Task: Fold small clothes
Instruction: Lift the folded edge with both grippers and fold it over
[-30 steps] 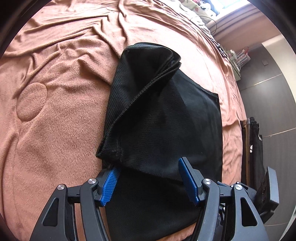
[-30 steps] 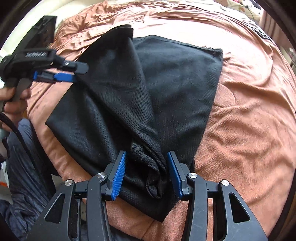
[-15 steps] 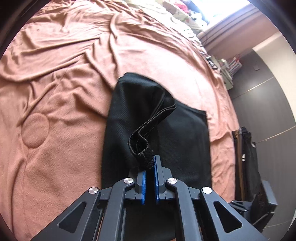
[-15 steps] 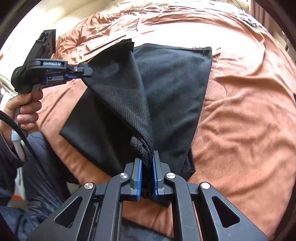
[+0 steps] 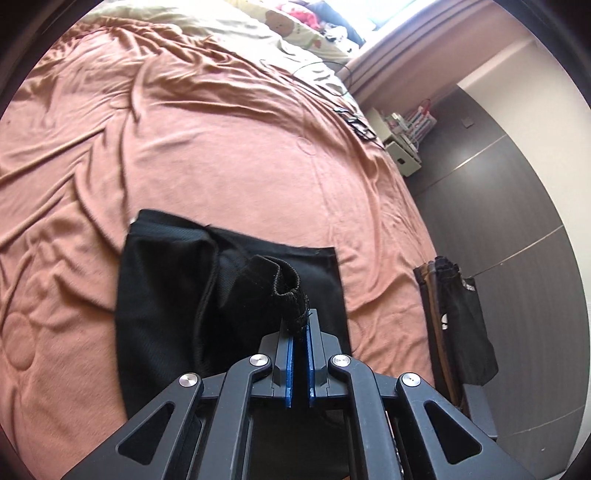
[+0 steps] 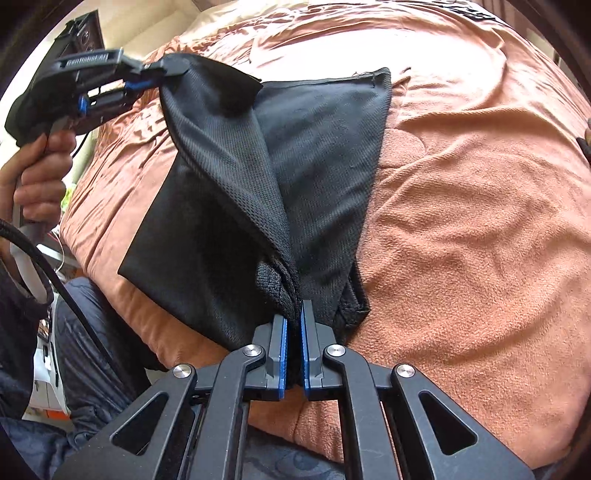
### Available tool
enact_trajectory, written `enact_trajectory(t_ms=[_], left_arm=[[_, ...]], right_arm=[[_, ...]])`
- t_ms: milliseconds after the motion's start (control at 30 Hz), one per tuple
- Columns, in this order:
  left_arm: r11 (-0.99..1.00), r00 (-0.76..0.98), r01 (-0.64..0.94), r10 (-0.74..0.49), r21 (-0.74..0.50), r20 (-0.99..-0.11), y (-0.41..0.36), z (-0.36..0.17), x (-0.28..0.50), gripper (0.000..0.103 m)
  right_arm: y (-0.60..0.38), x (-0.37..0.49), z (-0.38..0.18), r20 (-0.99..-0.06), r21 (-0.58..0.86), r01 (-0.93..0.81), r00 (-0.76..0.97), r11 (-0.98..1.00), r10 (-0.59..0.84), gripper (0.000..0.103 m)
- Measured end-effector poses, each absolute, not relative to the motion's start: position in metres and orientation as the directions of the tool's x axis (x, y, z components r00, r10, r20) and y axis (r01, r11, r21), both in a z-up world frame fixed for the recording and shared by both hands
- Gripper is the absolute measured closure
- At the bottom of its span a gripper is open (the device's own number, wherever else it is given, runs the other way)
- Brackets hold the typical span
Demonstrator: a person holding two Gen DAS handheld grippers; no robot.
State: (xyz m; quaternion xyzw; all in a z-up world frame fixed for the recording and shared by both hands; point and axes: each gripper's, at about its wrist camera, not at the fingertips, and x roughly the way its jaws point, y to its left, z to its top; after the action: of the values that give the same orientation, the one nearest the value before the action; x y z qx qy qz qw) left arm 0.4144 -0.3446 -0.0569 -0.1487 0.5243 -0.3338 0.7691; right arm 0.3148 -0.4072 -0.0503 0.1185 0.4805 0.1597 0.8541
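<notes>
- Terracotta-coloured bedspread [image 5: 229, 155] covers the bed, soft and wrinkled; a pale patterned quilt [image 5: 229, 27] lies at the far end under a bright window.
- Dark grey wardrobe panels [image 5: 517, 206] run along one side of the room, and a small white shelf unit [image 5: 400, 147] with bits on it stands by the bed's far corner.
- Black cables [image 5: 354, 120] lie on the bedspread near that corner; a rack with a dark bag [image 5: 465, 332] hanging from it stands beside the bed.
- Black mesh garment [image 6: 325, 155] lies on the near part of the bed, its far half flat, its near half lifted into a ridge between the two tools.
- Left gripper [image 5: 299, 332] has its blue pads pressed together on a bunched hem; in the right wrist view a hand [image 6: 40, 177] holds its handle.
- Right gripper [image 6: 292, 317] is likewise clamped on the garment's other gathered corner, at the bed's near edge.
</notes>
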Motion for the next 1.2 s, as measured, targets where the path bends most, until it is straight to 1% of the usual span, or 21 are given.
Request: enact_trajectory(t_ms=[333,1000,1100,1133,1167,1200], left_arm=[[0.711,0.188,0.409,-0.679,-0.573,-0.709,-0.395,-0.057,0.442,0.098],[0.676,0.072,0.475,-0.667,-0.563,-0.741,-0.484,-0.109,0.480,0.099],[0.667,0.067,0.474,-0.679,-0.575,-0.731,-0.484,-0.110,0.481,0.091],[0.663,0.063,0.471,-0.683,-0.582,-0.727,-0.482,-0.109,0.481,0.084],[0.662,0.062,0.469,-0.685,-0.584,-0.726,-0.479,-0.108,0.481,0.073],[0.667,0.069,0.467,-0.682,-0.580,-0.728,-0.475,-0.107,0.481,0.069]], right_arm=[[-0.414,0.310,-0.057,-0.769,0.398,-0.152,0.483,0.905,0.419,0.101],[-0.426,0.317,-0.071,-0.749,0.463,-0.127,0.473,0.877,0.464,0.101],[-0.426,0.317,-0.071,-0.750,0.463,-0.124,0.472,0.878,0.463,0.101],[-0.425,0.316,-0.072,-0.751,0.463,-0.123,0.472,0.878,0.462,0.101],[-0.425,0.316,-0.072,-0.751,0.463,-0.121,0.473,0.878,0.461,0.101],[-0.425,0.316,-0.072,-0.751,0.464,-0.119,0.473,0.878,0.461,0.101]])
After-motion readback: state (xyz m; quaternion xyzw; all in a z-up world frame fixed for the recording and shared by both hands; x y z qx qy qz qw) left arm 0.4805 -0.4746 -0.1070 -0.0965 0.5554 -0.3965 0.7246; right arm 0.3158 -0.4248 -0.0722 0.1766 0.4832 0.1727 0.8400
